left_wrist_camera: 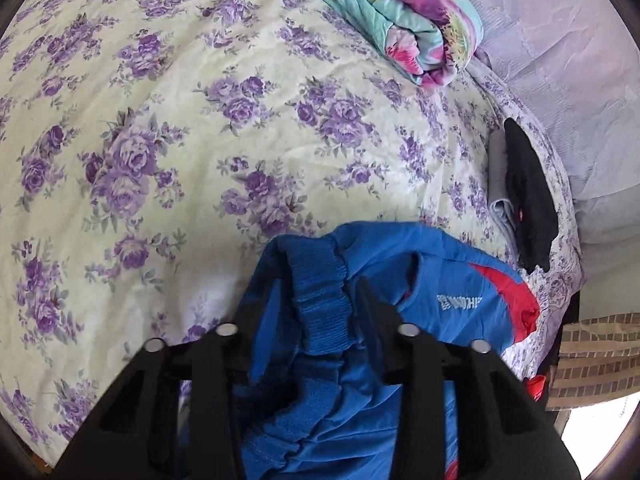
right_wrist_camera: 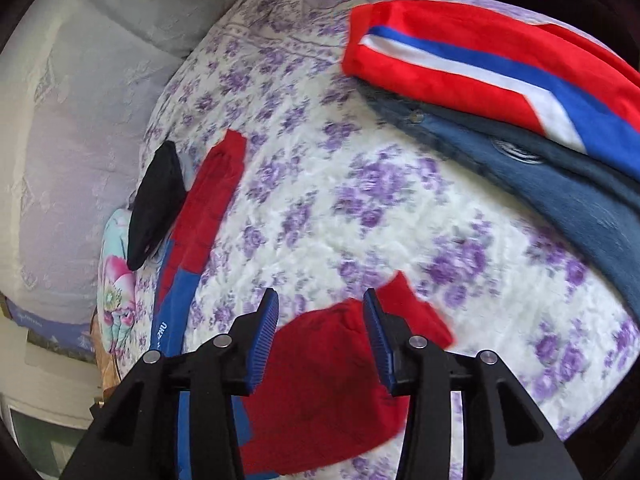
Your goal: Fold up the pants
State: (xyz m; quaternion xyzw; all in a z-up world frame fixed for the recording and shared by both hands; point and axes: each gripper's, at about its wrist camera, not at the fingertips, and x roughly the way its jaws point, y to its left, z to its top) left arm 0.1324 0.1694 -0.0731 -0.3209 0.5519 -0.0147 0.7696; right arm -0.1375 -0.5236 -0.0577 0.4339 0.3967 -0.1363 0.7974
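On the floral bedspread (left_wrist_camera: 168,128), the left gripper (left_wrist_camera: 320,312) is clamped on the ribbed blue waistband of the pants (left_wrist_camera: 420,280). The right gripper (right_wrist_camera: 320,312) stands partly open, pads apart above a red pant leg, holding nothing. A folded red striped garment (right_wrist_camera: 480,56) lies beyond.

Pants (left_wrist_camera: 320,360): blue, ribbed blue waistband, red panels, white lettering. Bedspread (left_wrist_camera: 200,120): cream, printed with purple roses and grey-green leaves. Folded quilt (left_wrist_camera: 400,20): aqua, patterned with pink and magenta flowers. Dark garment (left_wrist_camera: 528,200): black, laid on grey cloth (left_wrist_camera: 498,168). Folded garment (right_wrist_camera: 480,64): red, crossed by white and blue stripes. Denim piece (right_wrist_camera: 560,184): blue-grey. Pillow (right_wrist_camera: 80,100): pale lilac, embossed. Gripper bodies: black; right gripper (right_wrist_camera: 320,312) pads ribbed blue.
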